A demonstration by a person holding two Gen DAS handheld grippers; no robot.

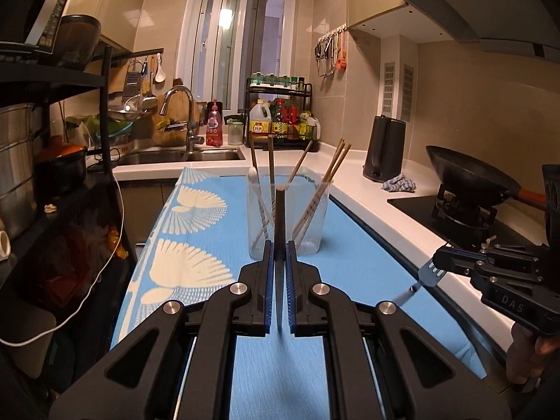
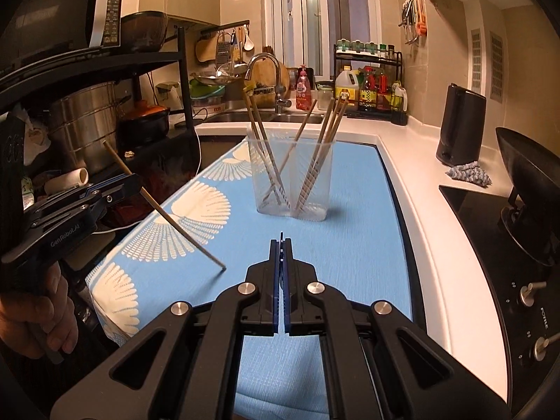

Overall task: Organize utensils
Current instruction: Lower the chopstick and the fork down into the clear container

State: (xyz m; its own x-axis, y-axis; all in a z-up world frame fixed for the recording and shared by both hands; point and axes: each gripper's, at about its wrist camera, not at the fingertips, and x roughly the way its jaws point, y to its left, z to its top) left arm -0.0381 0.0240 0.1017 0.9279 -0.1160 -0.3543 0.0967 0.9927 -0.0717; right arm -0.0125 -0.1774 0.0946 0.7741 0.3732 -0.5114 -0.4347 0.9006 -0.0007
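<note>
A clear plastic container [image 1: 308, 224] [image 2: 292, 189] stands on the blue cloth [image 1: 210, 245] [image 2: 350, 245] and holds several wooden chopsticks [image 1: 336, 164] [image 2: 315, 161] leaning outward. My left gripper [image 1: 280, 245] [image 2: 134, 180] is shut on a single wooden chopstick [image 1: 280, 210] [image 2: 182, 224], which hangs slanted above the cloth in front of the container. My right gripper [image 1: 435, 262] [image 2: 281, 243] is shut on a flat silver metal utensil [image 1: 428, 276], lifted above the cloth's right edge. In the right wrist view the utensil is almost hidden between the closed fingers.
A sink with a faucet [image 1: 182, 105] lies beyond the cloth, beside a rack of bottles [image 1: 280, 119]. On the right counter are a black jug [image 1: 385, 150], a rag [image 1: 399, 185] and a wok [image 1: 469, 175] on the stove. A shelf with pots [image 2: 84, 119] stands at the left.
</note>
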